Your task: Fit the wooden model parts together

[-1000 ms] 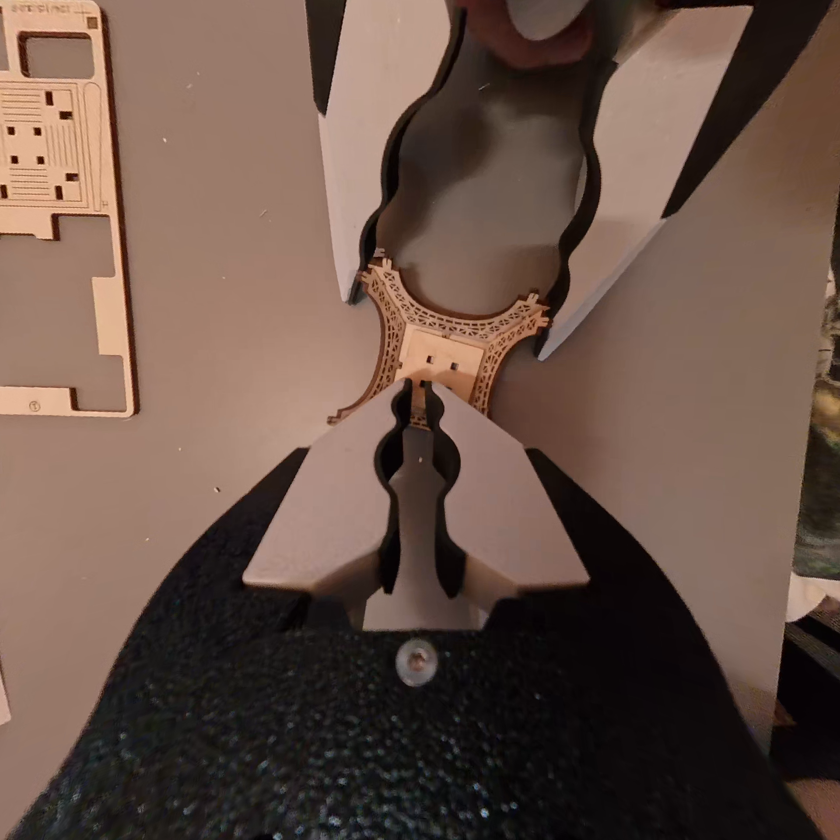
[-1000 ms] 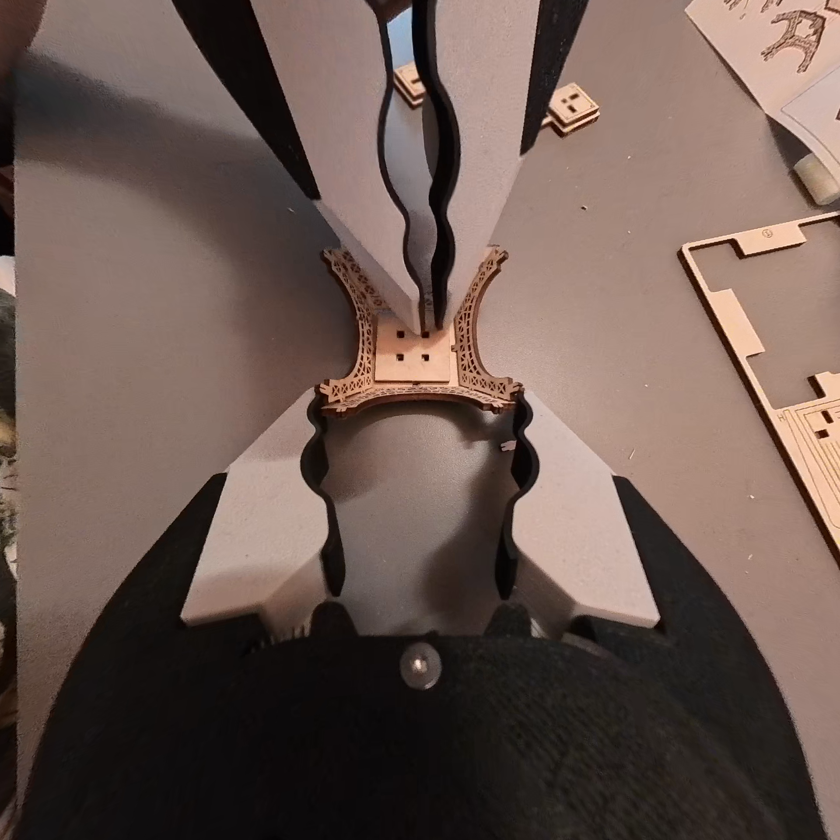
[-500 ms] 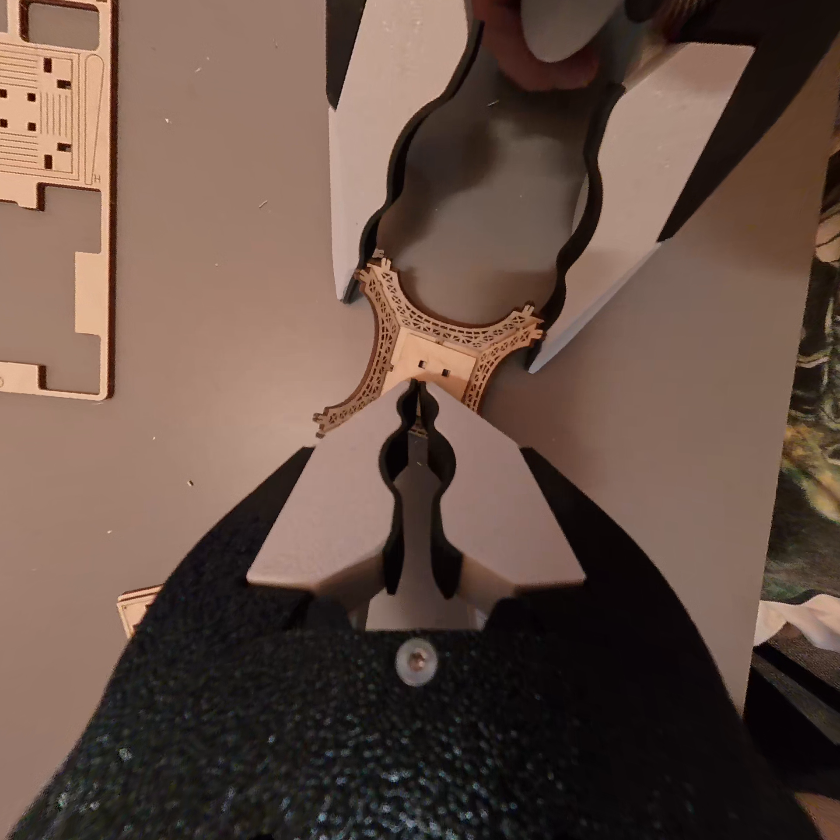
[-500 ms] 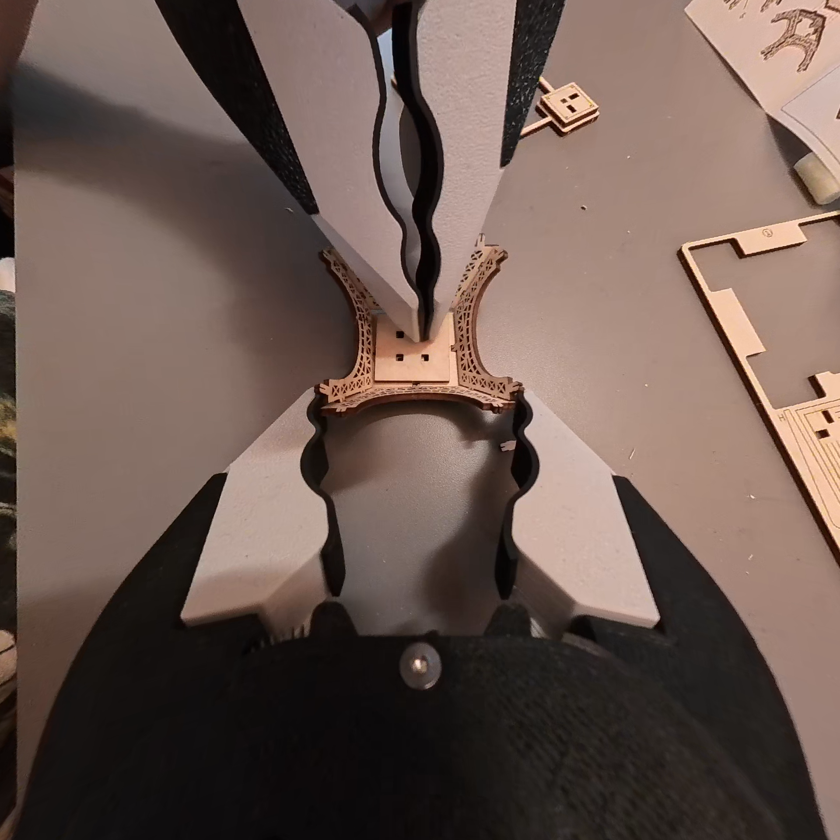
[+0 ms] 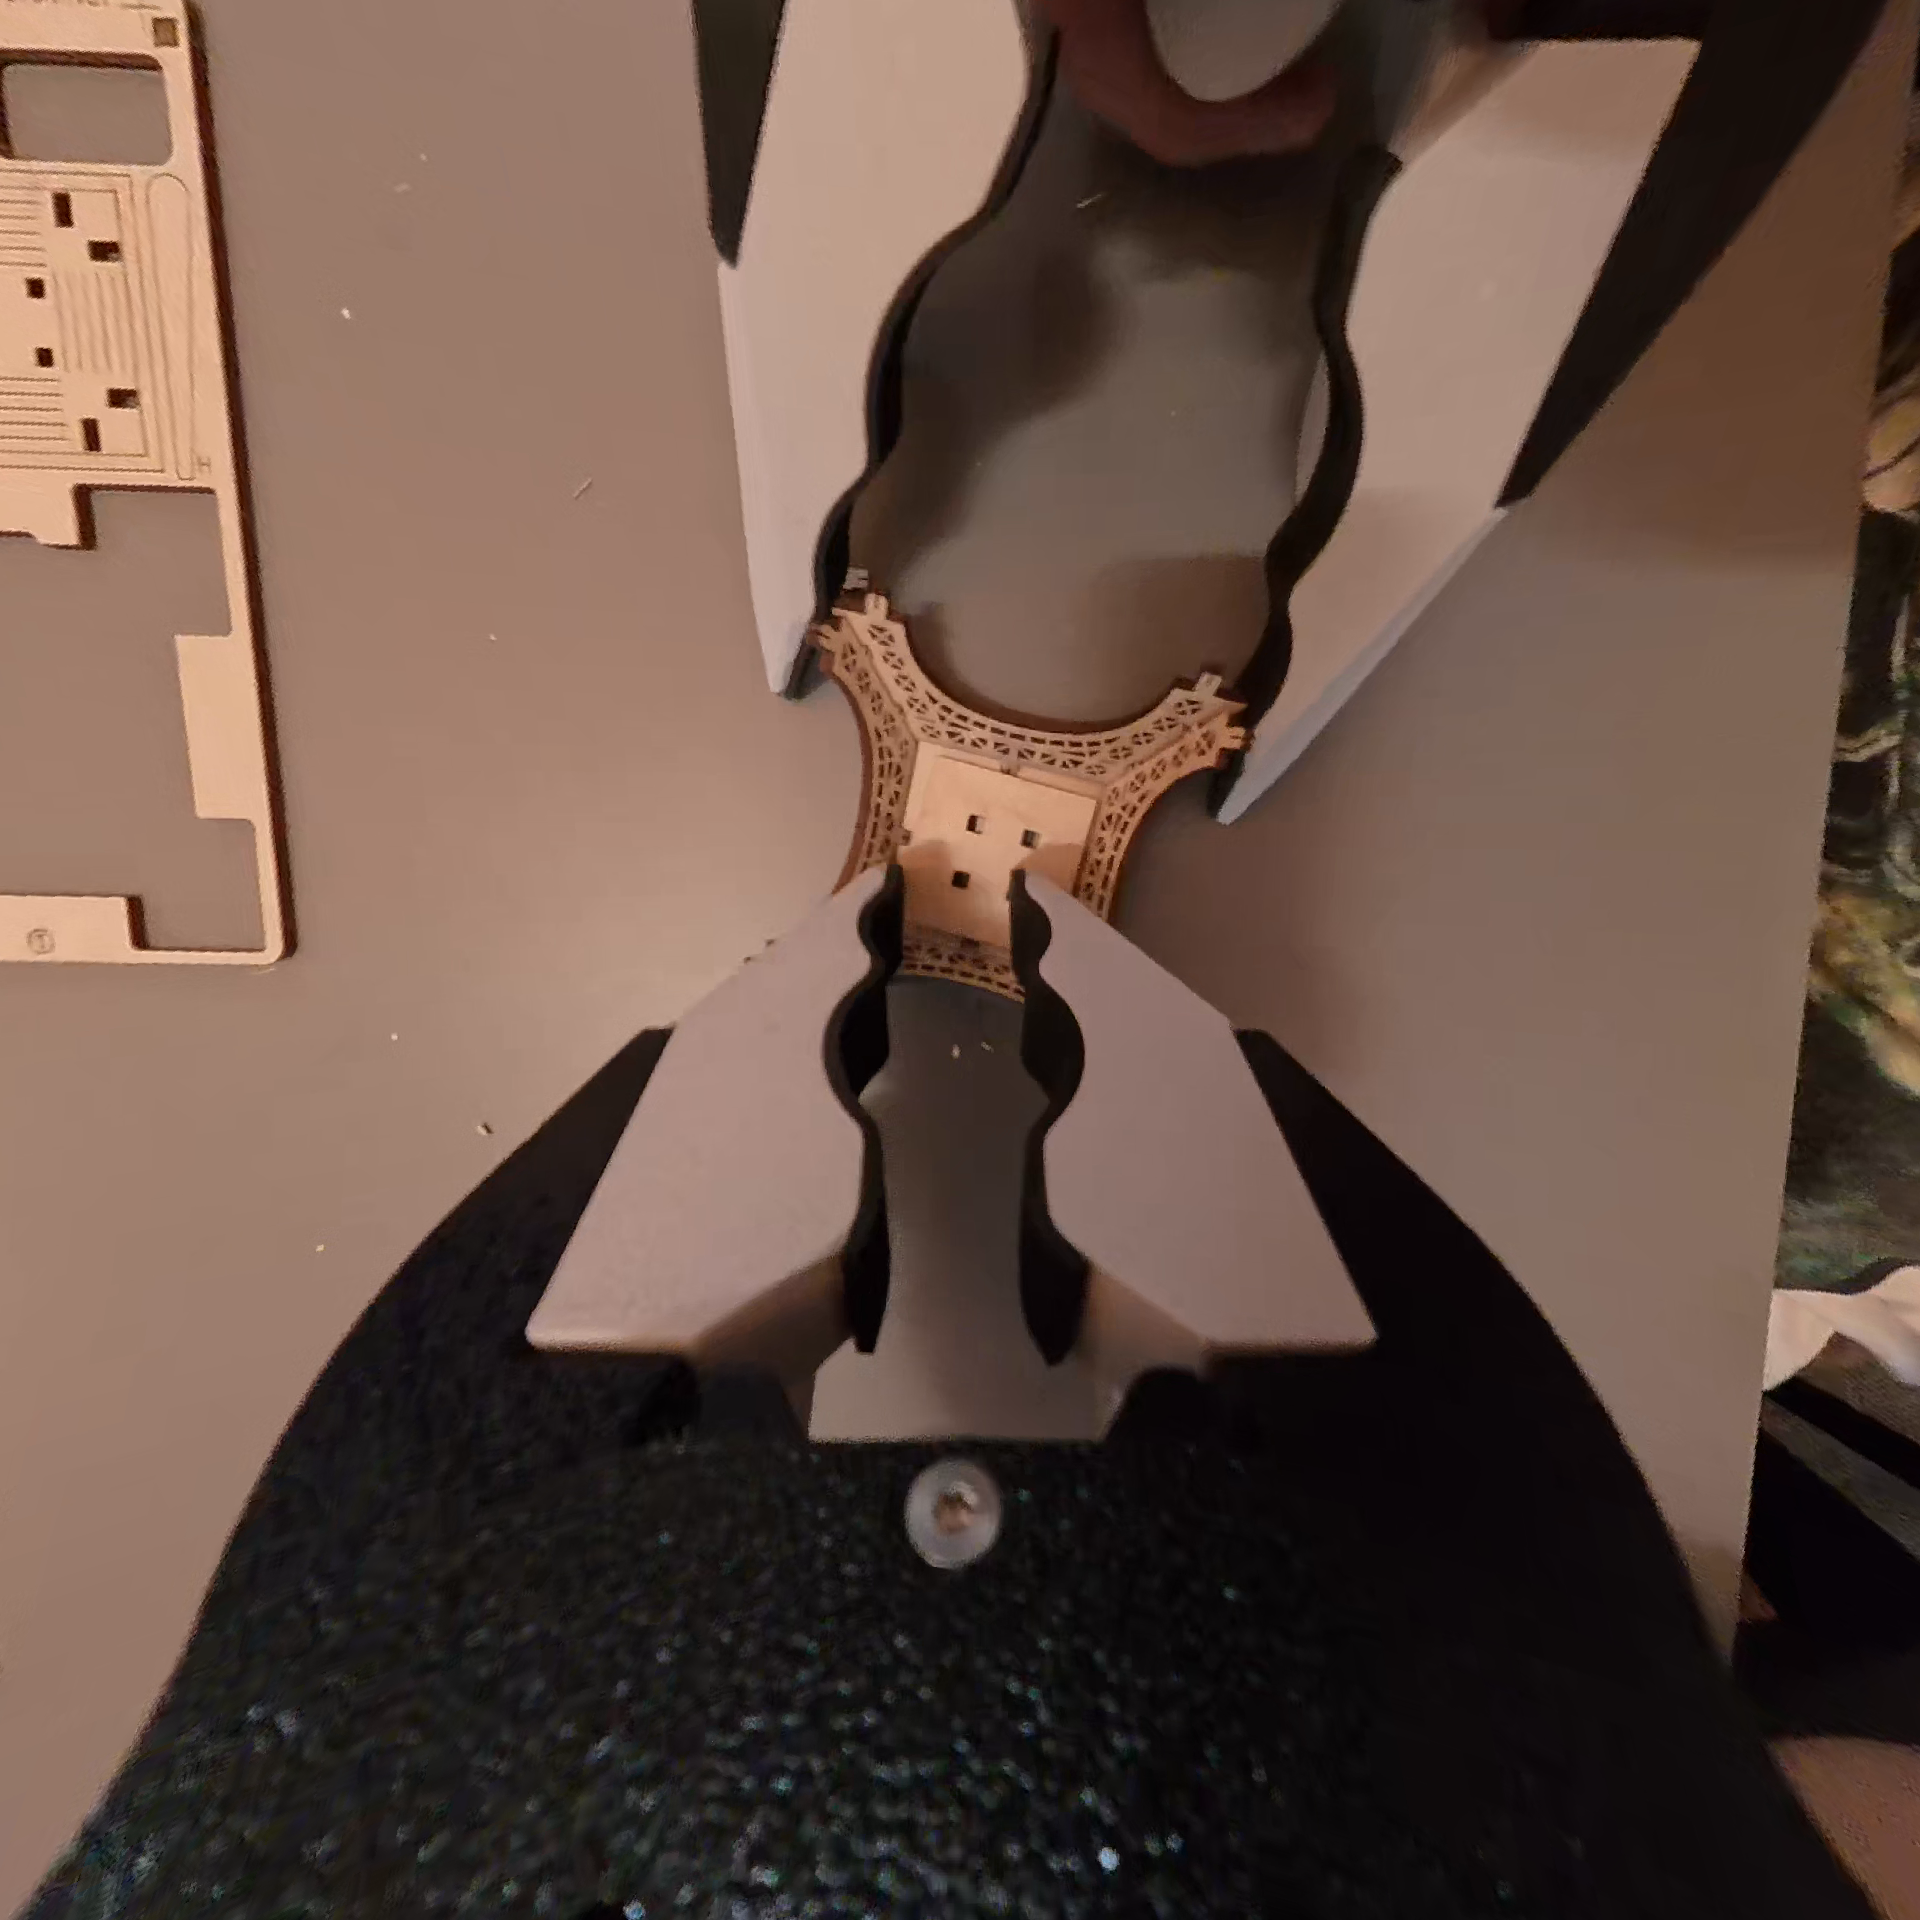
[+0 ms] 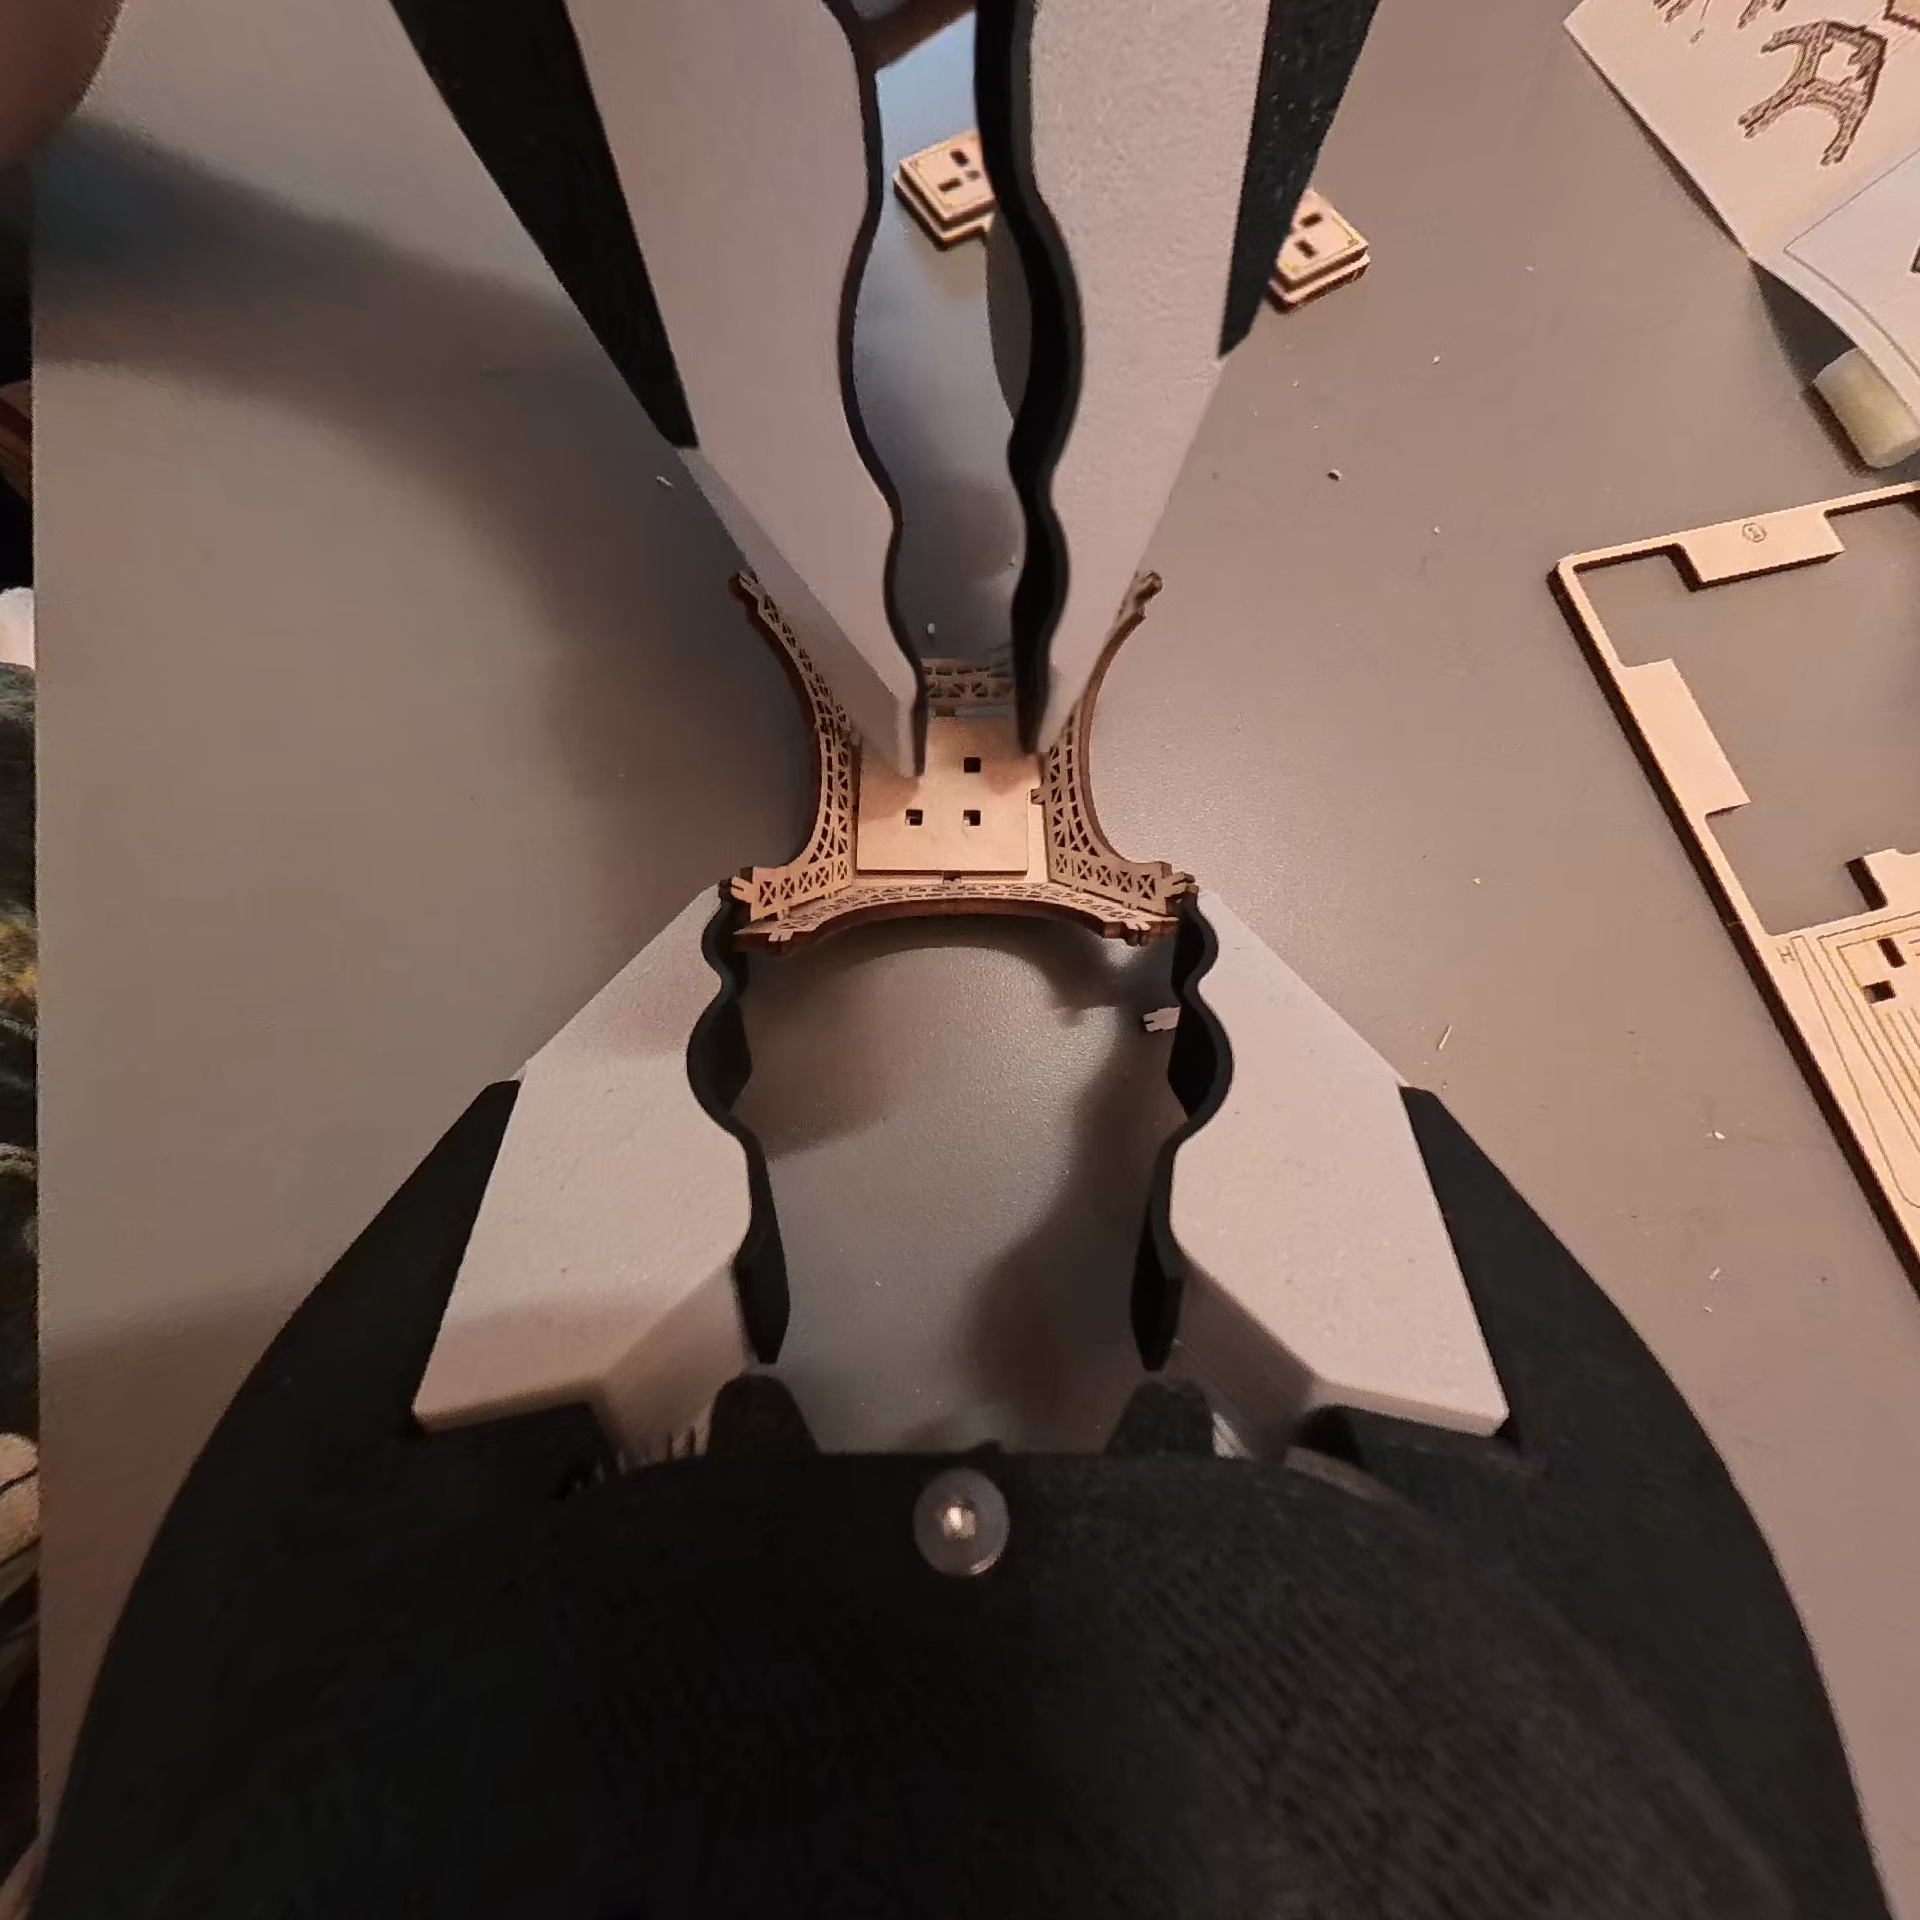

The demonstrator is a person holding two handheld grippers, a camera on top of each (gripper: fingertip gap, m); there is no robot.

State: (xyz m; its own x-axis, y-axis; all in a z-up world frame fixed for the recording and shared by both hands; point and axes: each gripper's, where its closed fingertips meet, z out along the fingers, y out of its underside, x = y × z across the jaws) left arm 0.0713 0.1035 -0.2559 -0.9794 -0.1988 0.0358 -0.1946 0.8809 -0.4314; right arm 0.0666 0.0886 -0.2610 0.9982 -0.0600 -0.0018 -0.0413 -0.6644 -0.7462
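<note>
A wooden lattice tower base [image 6: 935, 842] with a square holed platform stands on the grey table. My right gripper [image 6: 956, 920] clamps its near legs between widely spread fingers. It also shows in the left wrist view [image 5: 1029, 717], at the top. My left gripper [image 5: 956, 883] is open by a narrow gap, and its tips are at the platform of the tower base [image 5: 997, 821]. It holds nothing that I can see. In the right wrist view the left gripper [image 6: 971, 748] comes in from the top. Its fingers hide the far legs.
A punched-out wooden sheet [image 5: 135, 520] lies left of the model, and also shows in the right wrist view [image 6: 1714, 779]. Two small square wooden pieces [image 6: 956, 197] [image 6: 1320, 249] lie behind the left gripper. Printed paper [image 6: 1766, 83] and a white tube [image 6: 1870, 405] lie at the far right. The table edge [image 5: 1860, 935] is close by.
My left gripper was shut at the platform and has now opened by a narrow gap. The right gripper and the tower base have stayed put.
</note>
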